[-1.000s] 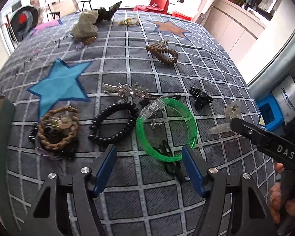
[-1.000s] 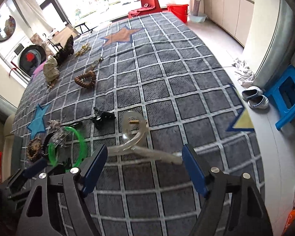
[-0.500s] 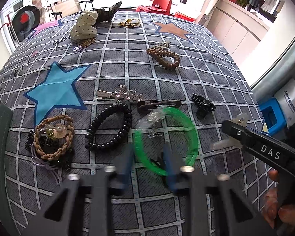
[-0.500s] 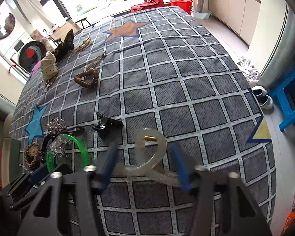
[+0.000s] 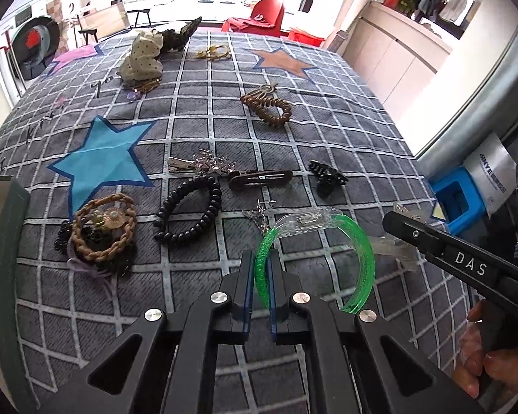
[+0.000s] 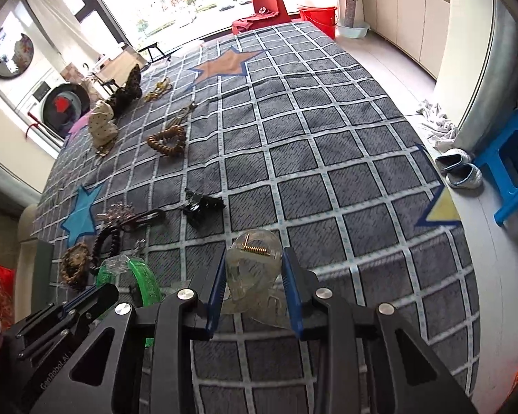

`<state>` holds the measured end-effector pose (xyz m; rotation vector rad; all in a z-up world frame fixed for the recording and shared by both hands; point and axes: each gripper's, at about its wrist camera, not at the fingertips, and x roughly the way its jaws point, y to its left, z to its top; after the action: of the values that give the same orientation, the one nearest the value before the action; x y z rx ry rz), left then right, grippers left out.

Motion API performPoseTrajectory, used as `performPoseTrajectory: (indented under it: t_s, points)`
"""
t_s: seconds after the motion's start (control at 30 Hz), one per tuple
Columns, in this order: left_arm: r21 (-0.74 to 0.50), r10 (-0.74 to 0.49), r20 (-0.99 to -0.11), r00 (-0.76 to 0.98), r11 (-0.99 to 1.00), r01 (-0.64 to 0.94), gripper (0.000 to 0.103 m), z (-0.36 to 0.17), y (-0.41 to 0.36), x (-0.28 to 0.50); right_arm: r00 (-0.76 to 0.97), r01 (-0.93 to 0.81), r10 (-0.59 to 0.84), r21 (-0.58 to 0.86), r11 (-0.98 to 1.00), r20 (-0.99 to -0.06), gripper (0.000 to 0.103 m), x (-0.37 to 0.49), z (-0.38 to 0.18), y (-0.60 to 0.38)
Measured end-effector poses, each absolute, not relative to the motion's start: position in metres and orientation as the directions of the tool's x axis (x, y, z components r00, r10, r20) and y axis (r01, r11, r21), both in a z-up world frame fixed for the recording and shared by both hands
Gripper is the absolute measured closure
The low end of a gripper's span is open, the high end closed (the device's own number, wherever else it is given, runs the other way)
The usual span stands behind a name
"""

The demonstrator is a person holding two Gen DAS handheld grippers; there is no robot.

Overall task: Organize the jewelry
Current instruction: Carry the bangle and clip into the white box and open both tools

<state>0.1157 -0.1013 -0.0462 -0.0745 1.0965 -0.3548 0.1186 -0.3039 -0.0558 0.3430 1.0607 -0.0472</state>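
Note:
My left gripper (image 5: 259,258) is shut on the near rim of a green plastic bangle (image 5: 361,241), which stands tilted up off the grey checked cloth (image 5: 203,131). A clear clip (image 5: 304,220) hangs on the bangle's far rim. My right gripper (image 6: 253,258) is shut on a clear hair claw clip (image 6: 253,269) with a gold spring, held just above the cloth. The right gripper also shows at the right in the left wrist view (image 5: 431,241), and the bangle shows at the lower left in the right wrist view (image 6: 145,279).
On the cloth lie a black bead bracelet (image 5: 190,214), a braided brown ring on black pieces (image 5: 102,227), a brown barrette (image 5: 262,177), a crystal clip (image 5: 203,164), a black claw clip (image 5: 326,177) and a brown coil tie (image 5: 269,108). A blue stool (image 6: 511,172) stands right.
Both grippers have closed from open: the left on the green bangle, tilting it up off the cloth, the right on the clear claw clip. Both have moved slightly forward.

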Motion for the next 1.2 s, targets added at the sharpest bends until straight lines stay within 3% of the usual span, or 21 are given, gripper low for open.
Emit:
performPoseTrajectory:
  t_s: [0.7,1.0,1.2]
  points:
    - [-0.211,-0.299,-0.801,0.518,0.952,0.223,0.094,-0.002,-0.006,0.017,0.492,0.069,0.186,0.251,0.965,-0.850,0.069,0.042,-0.025,-0.221]
    - [-0.231,-0.240,-0.774,0.585,0.969,0.092,0.094,0.004,0.078,0.001,0.488,-0.083,0.240,0.229,0.970,-0.839,0.069,0.049,-0.002,-0.137]
    - [-0.208,-0.138,-0.763,0.632,0.977,-0.037,0.094,0.002,0.144,0.005,0.485,-0.221,0.281,0.194,0.956,-0.828,0.069,0.068,0.015,-0.059]
